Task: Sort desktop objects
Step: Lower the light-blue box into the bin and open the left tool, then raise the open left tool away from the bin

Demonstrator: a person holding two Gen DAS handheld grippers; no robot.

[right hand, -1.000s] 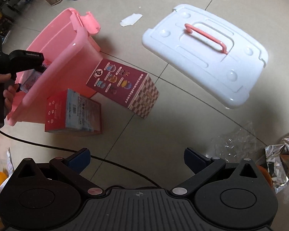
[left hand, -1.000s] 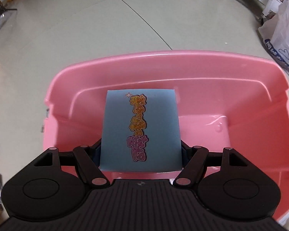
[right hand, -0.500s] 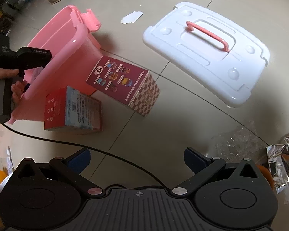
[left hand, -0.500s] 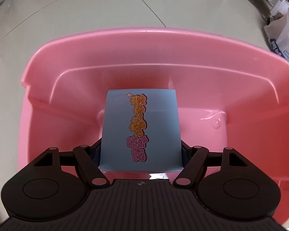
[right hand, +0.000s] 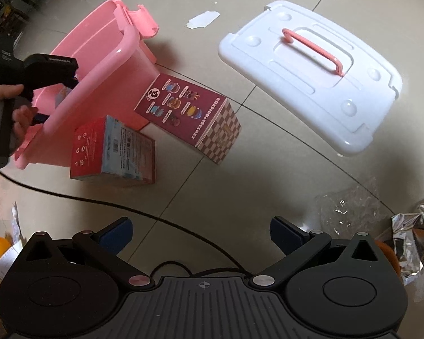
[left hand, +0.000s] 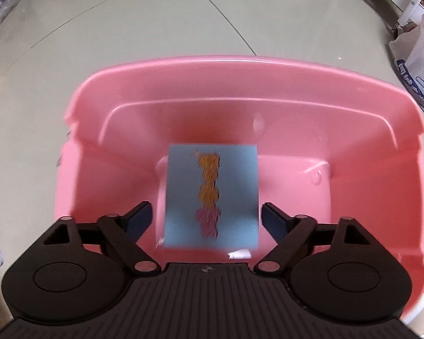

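Blue box [left hand: 212,195]: sits inside the pink bin [left hand: 240,65], between my L fingers but touching neither; gaps show on both sides, so it is loose. Face is grey-blue w/ an orange-and-magenta logo running down the middle; print is smeared by motion blur, so I judge the box is dropping or just let go; can't tell if it rests on the bin floor. My left gripper [left hand: 206,220] hangs over the bin's near rim, jaws spread wide, holding nothing; position fits a release into the bin. A small white scrap [left hand: 239,254] lies near the box's lower corner. My right gripper [right hand: 200,234] hovers above the floor, jaws wide, empty, prob. waiting its turn. Ahead of it: red box [right hand: 113,149] beside the bin's outside wall, maroon checkered box [right hand: 189,115] just past it, both not yet sorted. White lid [right hand: 311,70] w/ pink handle lies well apart, off so the bin stays open for loading.
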